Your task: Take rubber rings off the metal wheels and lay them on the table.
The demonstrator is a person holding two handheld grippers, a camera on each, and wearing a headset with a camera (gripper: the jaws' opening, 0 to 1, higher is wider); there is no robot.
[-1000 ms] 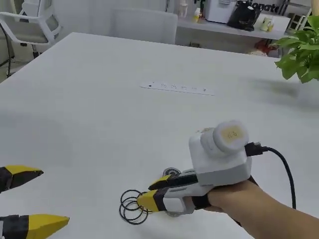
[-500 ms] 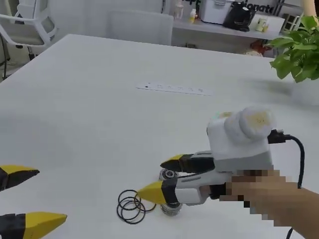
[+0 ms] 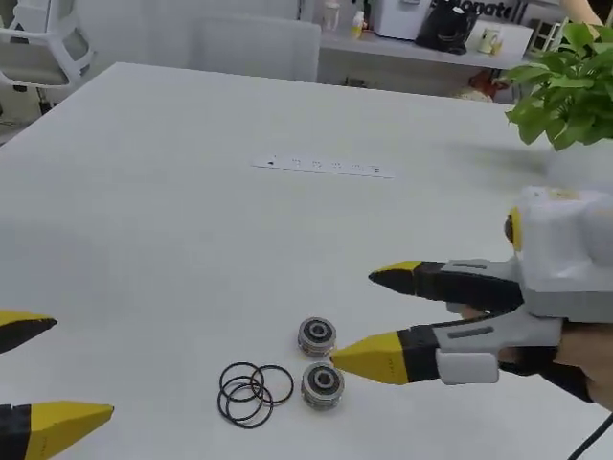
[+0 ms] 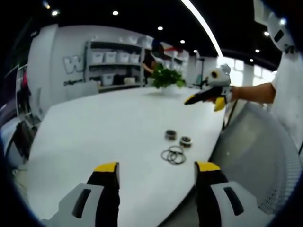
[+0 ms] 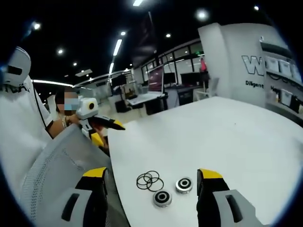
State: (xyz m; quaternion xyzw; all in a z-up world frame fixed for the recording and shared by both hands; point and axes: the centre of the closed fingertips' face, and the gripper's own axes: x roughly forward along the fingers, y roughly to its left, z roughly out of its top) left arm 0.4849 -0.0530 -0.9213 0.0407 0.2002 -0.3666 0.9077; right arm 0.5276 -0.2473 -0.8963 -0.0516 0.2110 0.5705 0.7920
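The two round silver metal wheels (image 3: 317, 334) lie flat on the white surface (image 3: 172, 220) with their hubs facing up, one just nearer than the other. The thin black rubber rings (image 3: 251, 391) lie flat in an overlapping heap just left of the nearer wheel. The right tongs (image 3: 356, 316) are wide open and empty, just right of the wheels, tips pointing toward them but not touching. The left tongs (image 3: 81, 369), also gaping and empty, are well left of the rings. Farther back, well apart, are a flat white power strip (image 3: 323, 166) and a leafy green plant (image 3: 565, 86).
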